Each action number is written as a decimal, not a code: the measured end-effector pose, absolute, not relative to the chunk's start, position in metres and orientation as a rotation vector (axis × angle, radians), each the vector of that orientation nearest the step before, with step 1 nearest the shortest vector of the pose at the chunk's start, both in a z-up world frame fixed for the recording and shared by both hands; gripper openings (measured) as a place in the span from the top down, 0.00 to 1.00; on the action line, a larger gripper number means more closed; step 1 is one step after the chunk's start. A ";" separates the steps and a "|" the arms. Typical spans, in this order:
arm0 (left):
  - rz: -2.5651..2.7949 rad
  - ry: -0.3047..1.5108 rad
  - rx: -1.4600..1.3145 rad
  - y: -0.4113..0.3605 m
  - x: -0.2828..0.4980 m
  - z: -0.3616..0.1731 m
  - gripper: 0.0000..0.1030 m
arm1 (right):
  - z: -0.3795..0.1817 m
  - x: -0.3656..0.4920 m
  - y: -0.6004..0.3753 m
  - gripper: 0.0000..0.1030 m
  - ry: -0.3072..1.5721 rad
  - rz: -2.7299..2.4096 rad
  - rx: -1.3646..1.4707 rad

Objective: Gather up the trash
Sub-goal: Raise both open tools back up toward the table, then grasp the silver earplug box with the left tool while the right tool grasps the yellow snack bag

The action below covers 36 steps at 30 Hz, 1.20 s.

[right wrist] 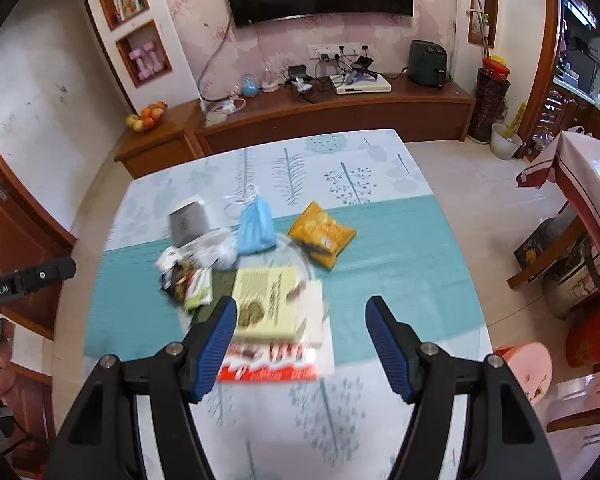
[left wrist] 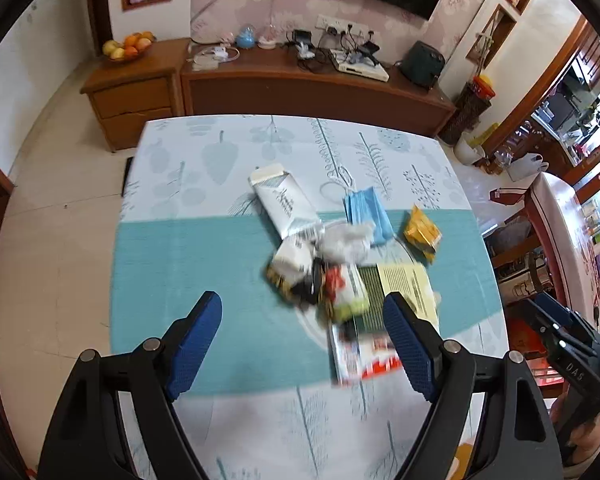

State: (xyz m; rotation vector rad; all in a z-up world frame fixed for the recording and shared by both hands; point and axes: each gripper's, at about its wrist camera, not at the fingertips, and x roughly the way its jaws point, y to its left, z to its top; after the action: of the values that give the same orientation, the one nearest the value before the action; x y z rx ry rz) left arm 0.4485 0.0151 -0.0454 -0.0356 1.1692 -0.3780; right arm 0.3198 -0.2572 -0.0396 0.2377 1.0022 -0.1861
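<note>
**Both tools open over the trash pile, nothing picked yet**

Left tool: spread wide, holding nothing, hovering above the bench. The pile sits just ahead and slightly right of it; its right finger overlaps the pale yellow leaflet in view, contact can't be judged.

Right tool: also wide open and empty. The same leaflet lies directly between and ahead of its fingers, stacked on a red-and-white flat wrapper.

Further out from the tools: crumpled snack wrappers, a white plastic bag, a blue face mask, a white carton, and a yellow snack packet lying apart to the right of the heap. Frames are motion-blurred, so finer detail is unreadable.

Step, as I read it: approach, before the first grasp. No bin or bag for the trash is visible.

Next move calls for committing to one item. The leaflet stack is flat, so it needs a low edge pinch; the crumpled bag would be the easier grab.
</note>
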 end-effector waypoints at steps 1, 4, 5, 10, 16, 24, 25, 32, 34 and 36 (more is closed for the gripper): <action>-0.379 1.180 -0.043 0.011 0.461 -0.051 0.21 | -0.044 0.329 -0.260 0.35 1.011 -0.183 0.239; -0.359 1.207 -0.068 -0.003 0.493 -0.069 0.21 | -0.062 0.358 -0.274 0.35 1.044 -0.169 0.262; -0.344 1.221 -0.076 -0.008 0.505 -0.077 0.21 | -0.068 0.367 -0.277 0.35 1.053 -0.166 0.261; -0.249 1.273 -0.106 -0.023 0.548 -0.116 0.21 | -0.108 0.413 -0.302 0.35 1.112 -0.135 0.238; -0.132 1.357 -0.132 -0.035 0.579 -0.164 0.21 | -0.144 0.454 -0.312 0.35 1.165 -0.040 0.167; -0.057 1.412 -0.061 -0.066 0.600 -0.209 0.21 | -0.176 0.473 -0.312 0.34 1.203 0.051 0.068; -0.048 1.418 -0.048 -0.069 0.601 -0.213 0.21 | -0.179 0.474 -0.313 0.34 1.208 0.054 0.064; -0.009 1.435 -0.057 -0.073 0.603 -0.229 0.22 | -0.193 0.472 -0.307 0.34 1.226 0.091 0.064; -0.004 1.424 -0.051 -0.073 0.601 -0.228 0.34 | -0.195 0.471 -0.306 0.39 1.236 0.086 0.065; -0.011 1.409 -0.046 -0.072 0.598 -0.225 0.39 | -0.194 0.471 -0.305 0.57 1.228 0.081 0.060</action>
State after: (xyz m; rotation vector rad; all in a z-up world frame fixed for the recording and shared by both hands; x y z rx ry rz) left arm 0.5976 -0.0720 -0.2248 -0.0465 1.4086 -0.0111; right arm 0.4712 -0.3052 -0.1937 0.0605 1.2281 0.0809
